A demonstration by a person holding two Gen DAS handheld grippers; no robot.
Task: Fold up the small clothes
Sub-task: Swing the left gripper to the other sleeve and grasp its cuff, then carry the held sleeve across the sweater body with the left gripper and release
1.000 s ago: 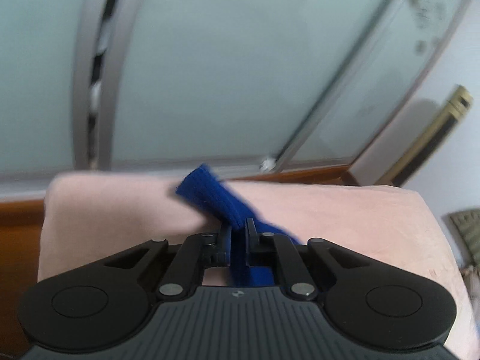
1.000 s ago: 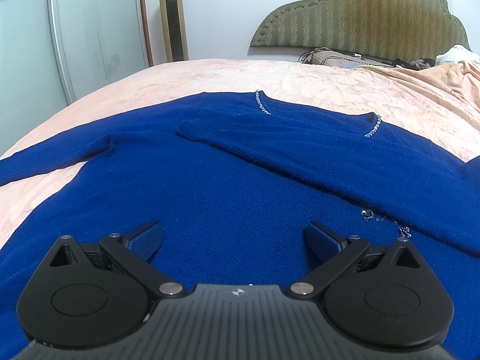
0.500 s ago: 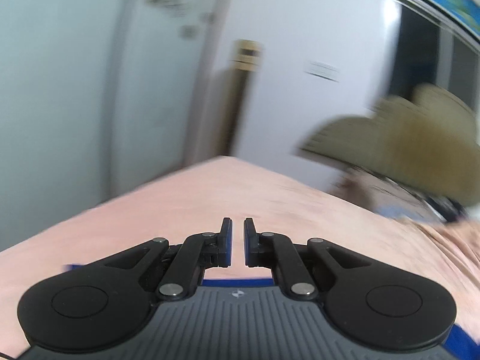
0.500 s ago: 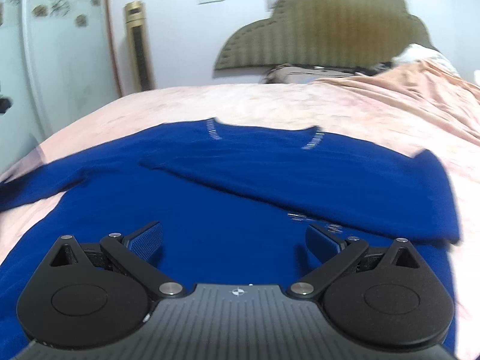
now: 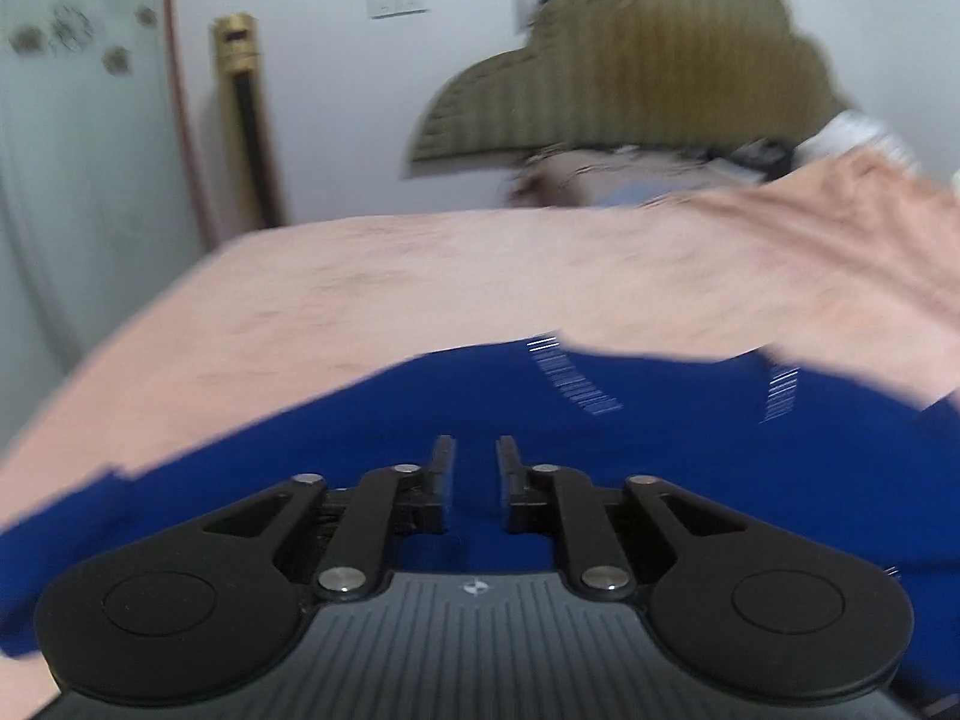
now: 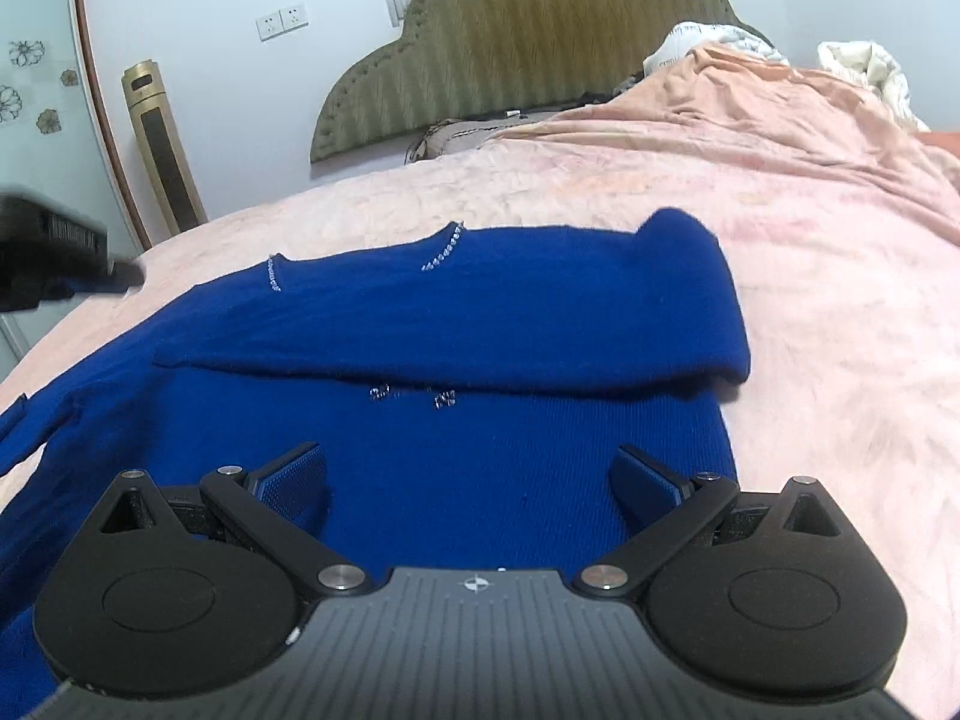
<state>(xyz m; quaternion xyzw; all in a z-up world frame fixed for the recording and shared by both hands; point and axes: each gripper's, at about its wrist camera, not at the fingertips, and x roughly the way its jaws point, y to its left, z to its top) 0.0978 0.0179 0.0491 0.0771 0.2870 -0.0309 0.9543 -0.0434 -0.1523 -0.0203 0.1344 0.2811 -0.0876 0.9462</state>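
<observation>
A royal blue sweater (image 6: 480,324) with small rhinestones at the neckline lies flat on the pink bedspread (image 6: 840,300). Its right sleeve is folded across the chest. My right gripper (image 6: 468,468) is open wide and empty, low over the sweater's lower body. My left gripper (image 5: 474,468) hovers over the sweater (image 5: 660,456) near the neckline, its fingers a narrow gap apart with nothing between them. The left gripper also shows in the right wrist view (image 6: 60,252) at the far left edge, above the sweater's left shoulder. The left wrist view is blurred.
A padded olive headboard (image 6: 528,30) stands at the far end of the bed, with a bunched white quilt (image 6: 864,72) at the far right. A gold tower fan (image 6: 162,150) and a frosted sliding wardrobe door (image 5: 78,150) stand on the left.
My left gripper let go of the blue sleeve end and swung from the bed's foot side to over the sweater's neckline. My right gripper panned right, staying open.
</observation>
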